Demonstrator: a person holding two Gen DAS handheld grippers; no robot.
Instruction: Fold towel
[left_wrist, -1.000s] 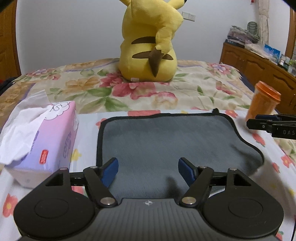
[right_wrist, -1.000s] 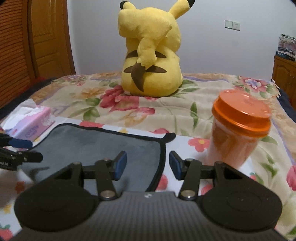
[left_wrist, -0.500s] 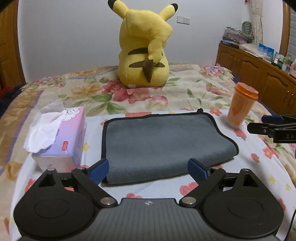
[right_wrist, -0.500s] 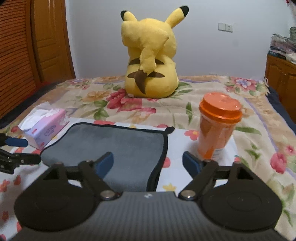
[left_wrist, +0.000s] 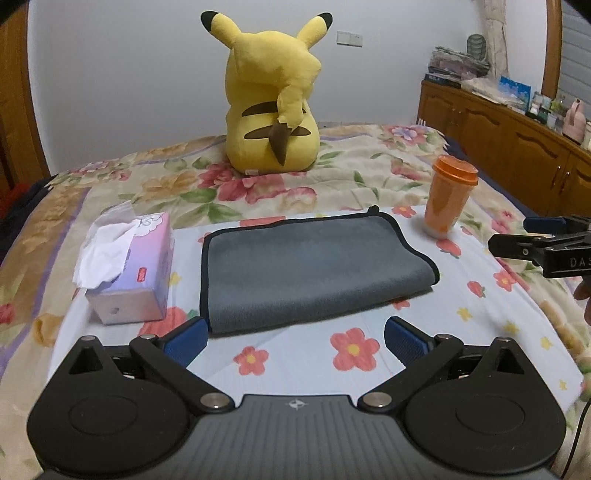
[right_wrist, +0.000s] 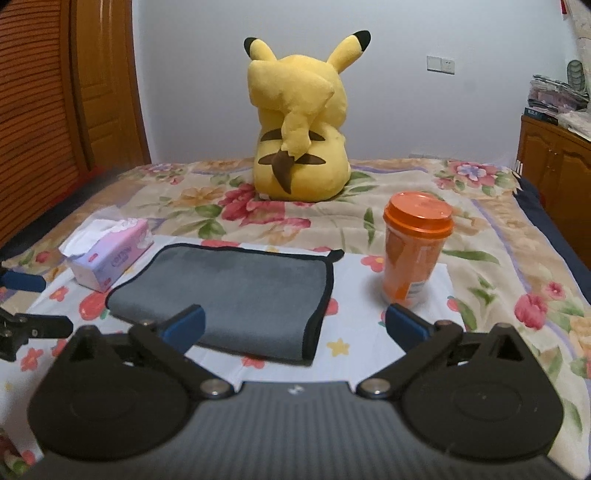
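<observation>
Flat, folded grey towel (left_wrist: 310, 266), long axis left-to-right on bed (left_wrist: 369, 177).

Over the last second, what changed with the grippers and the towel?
Both grippers backed away from the folded grey towel with black trim and opened wider: the left gripper was over the cloth and now sits short of its near edge; the right gripper pulled back likewise. Neither holds anything. The towel, pink tissue box, orange lidded cup and yellow plush toy stayed put.
</observation>
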